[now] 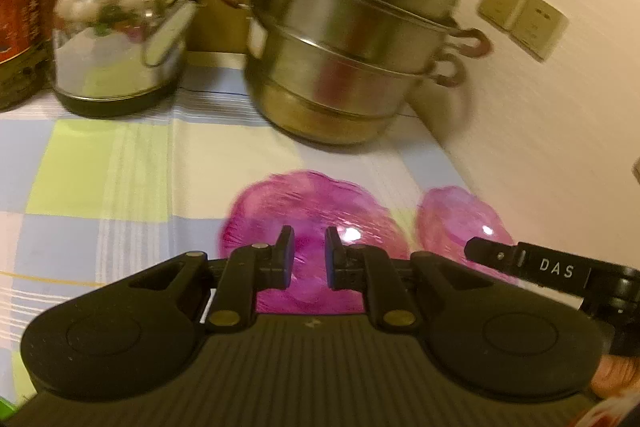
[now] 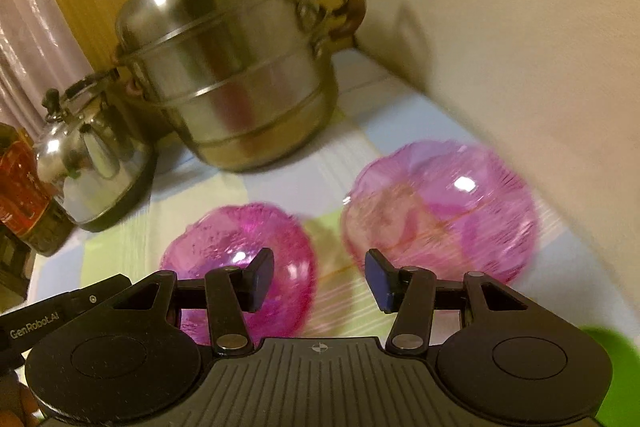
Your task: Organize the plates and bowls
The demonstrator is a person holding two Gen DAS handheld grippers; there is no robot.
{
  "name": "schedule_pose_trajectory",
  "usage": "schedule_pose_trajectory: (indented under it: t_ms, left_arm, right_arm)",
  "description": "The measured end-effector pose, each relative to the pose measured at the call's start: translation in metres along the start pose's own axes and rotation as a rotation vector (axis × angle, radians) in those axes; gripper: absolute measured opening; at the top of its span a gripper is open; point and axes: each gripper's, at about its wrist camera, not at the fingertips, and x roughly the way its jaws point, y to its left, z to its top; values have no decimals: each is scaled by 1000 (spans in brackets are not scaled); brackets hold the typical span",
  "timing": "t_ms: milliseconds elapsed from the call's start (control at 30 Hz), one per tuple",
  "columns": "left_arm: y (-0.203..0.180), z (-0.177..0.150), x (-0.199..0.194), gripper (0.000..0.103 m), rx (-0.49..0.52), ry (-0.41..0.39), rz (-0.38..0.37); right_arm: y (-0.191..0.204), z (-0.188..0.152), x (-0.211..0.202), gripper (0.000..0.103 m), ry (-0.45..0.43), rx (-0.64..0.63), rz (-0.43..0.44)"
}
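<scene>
- Left wrist view: the left gripper sits at lower centre with its jaws drawn close, a narrow gap between the pads; whether they pinch anything cannot be told
- A pink bowl lies just behind those pads on the checked cloth, and a second pink bowl lies to its right, near the wall
- Right wrist view: the right gripper is released, jaws half spread with nothing between them
- Its left pad overlaps the smaller bowl at lower centre; the larger bowl sits at centre right, apart from it
- A steel steamer pot, a kettle and a bottle stand in the upper left of that frame
</scene>
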Motion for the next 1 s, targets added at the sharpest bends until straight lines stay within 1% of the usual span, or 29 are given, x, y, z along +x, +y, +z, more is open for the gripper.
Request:
schedule_pose_trajectory:
  t_ms: [167, 333, 467, 567, 667, 867, 1000]
  left_arm:
    - [-27, -10, -2, 13, 8, 25, -29]
    - [-58, -18, 3, 13, 21, 54, -60]
    - [-87, -22, 14, 13, 22, 81, -87]
    - [-105, -24, 25, 13, 17, 100, -99]
    - [-122, -25, 40, 13, -5, 124, -111]
    - [-134, -31, 71, 13, -70, 193, -120]
    - [-132, -36, 89, 13, -129, 223, -92]
  right_arm:
    - [-39, 1, -24, 51, 8, 57, -13]
    - [-76, 3, -42, 51, -2, 75, -54]
    - [-105, 9, -51, 51, 3, 89, -69]
    - [-123, 15, -48, 51, 22, 92, -77]
    - [-133, 18, -40, 51, 48, 65, -85]
    - [-145, 20, -23, 51, 74, 23, -64]
    - [-148, 22, -11, 50, 94, 37, -35]
